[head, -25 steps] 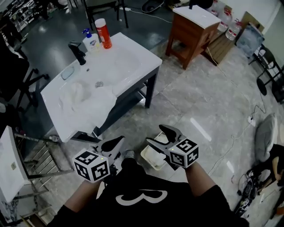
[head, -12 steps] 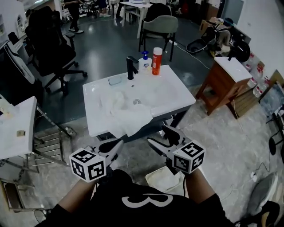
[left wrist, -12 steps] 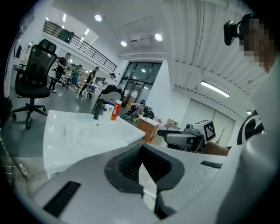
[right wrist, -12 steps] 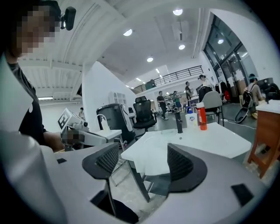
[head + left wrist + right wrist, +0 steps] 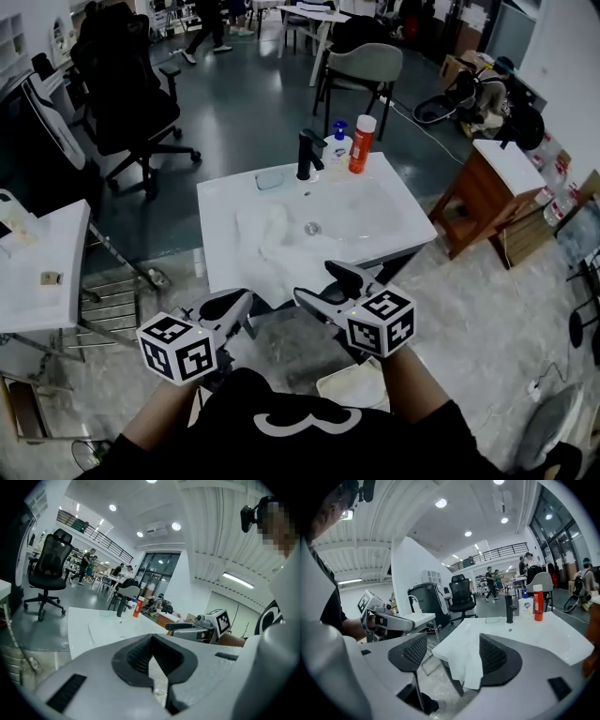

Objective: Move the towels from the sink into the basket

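A white sink (image 5: 394, 220) stands just ahead of me. A crumpled white towel (image 5: 265, 232) lies in its left half, and part of it drapes over the front edge (image 5: 281, 277). The cream basket (image 5: 349, 384) sits on the floor under my right arm, partly hidden. My left gripper (image 5: 246, 298) is shut and empty, short of the sink's front left. My right gripper (image 5: 314, 279) is open and empty, close to the hanging towel. In the right gripper view the towel (image 5: 464, 660) hangs beyond the open right gripper (image 5: 450, 645), apart from it. The left gripper (image 5: 157, 667) faces the sink top (image 5: 93, 625).
A black tap (image 5: 307, 155), a soap dish (image 5: 269, 179), a blue-capped pump bottle (image 5: 337, 148) and an orange bottle (image 5: 360, 143) stand along the sink's back. A wooden cabinet (image 5: 492, 187) is at the right, a white table (image 5: 37, 272) and office chair (image 5: 131, 103) at the left.
My view has swung round, so the sink has gone from the upper left to straight ahead and nearer. Both grippers have stayed out in front; the basket now lies lower, under my right arm.
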Available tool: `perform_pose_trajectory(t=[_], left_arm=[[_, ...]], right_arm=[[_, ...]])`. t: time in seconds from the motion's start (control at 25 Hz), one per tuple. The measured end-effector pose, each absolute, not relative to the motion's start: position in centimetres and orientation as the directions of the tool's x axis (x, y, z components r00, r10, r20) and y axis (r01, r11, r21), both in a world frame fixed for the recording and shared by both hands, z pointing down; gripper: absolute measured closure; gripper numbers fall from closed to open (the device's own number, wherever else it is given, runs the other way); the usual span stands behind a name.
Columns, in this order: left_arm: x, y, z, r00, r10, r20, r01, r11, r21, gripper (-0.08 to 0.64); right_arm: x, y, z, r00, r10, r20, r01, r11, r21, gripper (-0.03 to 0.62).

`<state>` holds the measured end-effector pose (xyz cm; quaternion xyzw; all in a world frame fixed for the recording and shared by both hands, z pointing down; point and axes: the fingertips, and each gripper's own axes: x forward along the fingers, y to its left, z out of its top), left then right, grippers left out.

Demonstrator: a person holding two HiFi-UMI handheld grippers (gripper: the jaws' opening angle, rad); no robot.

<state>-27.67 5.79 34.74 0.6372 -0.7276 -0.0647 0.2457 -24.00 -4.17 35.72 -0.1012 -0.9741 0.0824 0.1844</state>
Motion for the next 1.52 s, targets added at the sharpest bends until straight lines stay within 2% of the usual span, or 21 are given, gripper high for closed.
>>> perform_pose_trajectory(t=[0.56,1.12,1.52], left_arm=[[-41.9,6.3,35.2,-0.012,-0.942,0.336,-0.882,0.168,0.44,0.555],[-50.5,7.9,37.4,0.095,-0.936,0.34,-0.88,0.081,0.469,0.554],[-53.2,8.8,38.5,0.126,-0.934,0.335,-0.875,0.054,0.48,0.555]], right_arm=[[-37.3,-4.2,41.8,-0.808,0.184,0.559,0.072,0.974,-0.217,0.265],[-43.1,-5.8,49.5,-0.688,0.029,0.725,-0.112,0.983,-0.146,0.265],[-44.3,-5.7,54.0,-0.507,0.009,0.862,-0.11,0.991,-0.075,0.265]])
